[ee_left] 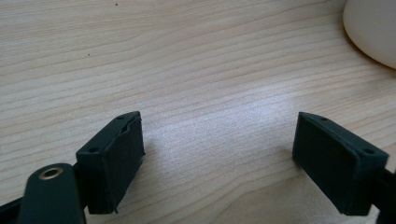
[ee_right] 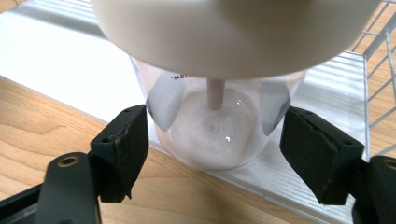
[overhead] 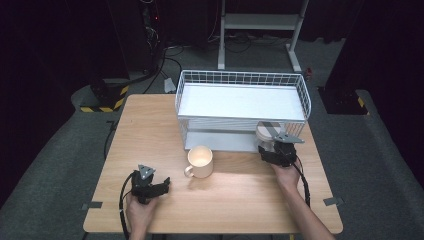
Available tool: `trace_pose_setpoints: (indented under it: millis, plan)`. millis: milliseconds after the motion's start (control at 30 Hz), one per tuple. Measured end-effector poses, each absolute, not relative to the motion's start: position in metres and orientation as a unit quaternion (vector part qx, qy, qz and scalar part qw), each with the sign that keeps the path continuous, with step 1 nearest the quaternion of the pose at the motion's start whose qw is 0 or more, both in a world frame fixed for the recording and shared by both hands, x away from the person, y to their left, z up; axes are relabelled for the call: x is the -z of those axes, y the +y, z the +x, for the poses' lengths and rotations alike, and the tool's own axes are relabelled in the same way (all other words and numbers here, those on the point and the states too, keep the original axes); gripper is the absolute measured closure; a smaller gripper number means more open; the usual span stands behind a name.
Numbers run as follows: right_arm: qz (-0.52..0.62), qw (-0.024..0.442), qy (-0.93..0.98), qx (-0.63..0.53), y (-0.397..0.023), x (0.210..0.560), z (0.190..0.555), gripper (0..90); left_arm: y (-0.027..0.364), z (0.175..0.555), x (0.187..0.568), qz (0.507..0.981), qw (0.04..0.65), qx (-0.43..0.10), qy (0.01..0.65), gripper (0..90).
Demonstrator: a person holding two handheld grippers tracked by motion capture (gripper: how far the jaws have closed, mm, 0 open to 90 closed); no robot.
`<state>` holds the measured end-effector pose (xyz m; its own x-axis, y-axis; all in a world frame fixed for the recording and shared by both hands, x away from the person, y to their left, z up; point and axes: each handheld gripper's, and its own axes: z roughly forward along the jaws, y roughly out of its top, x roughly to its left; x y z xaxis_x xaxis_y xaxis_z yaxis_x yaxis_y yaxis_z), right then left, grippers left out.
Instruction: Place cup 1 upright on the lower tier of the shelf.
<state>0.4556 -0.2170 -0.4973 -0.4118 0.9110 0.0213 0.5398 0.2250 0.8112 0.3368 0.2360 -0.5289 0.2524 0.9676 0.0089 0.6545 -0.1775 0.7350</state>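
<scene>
While the right gripper point(ee_right: 215, 154) sits at the front right corner of the wire rack point(overhead: 242, 80), its jaws stand wide apart on either side of a clear jar point(ee_right: 212, 126) with a broad cream lid point(ee_right: 233, 32); neither pad touches the glass, so nothing is held. The jar stands on the rack's lower shelf point(ee_right: 56, 60), close to the front lip, with the table point(overhead: 150, 130) just before it. In the high view the jar point(overhead: 265, 134) is partly hidden by the right gripper point(overhead: 277, 150).

Judgement: step in hand is a grasp of the jar body below the lid.
- Keep the pads level and centred on the widest part of the wall, below the lid overhang.
- Close evenly; clear curved wall looks slippery, so a skewed grip could spin or tip it.
- Mind the wire side of the rack at right.

Left gripper point(ee_left: 217, 154) rests low over bare table, jaws wide open, empty. The cream mug point(overhead: 200, 161) stands upright just to its right, near the rack front, apart from both grippers.
</scene>
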Motion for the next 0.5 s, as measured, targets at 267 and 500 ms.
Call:
trace_pose_setpoints:
  millis: [267,500]
  plan:
    - [0.485,0.248,0.744,-0.387,-0.2163,0.4981,0.4558,33.8,0.2360,0.3368,0.5289,0.726,0.315,-0.248,0.558,16.7]
    - [0.490,0.252,0.741,-0.384,-0.2132,0.4990,0.4621,38.8,0.2361,0.3368,0.5288,0.726,0.315,-0.248,0.558,16.7]
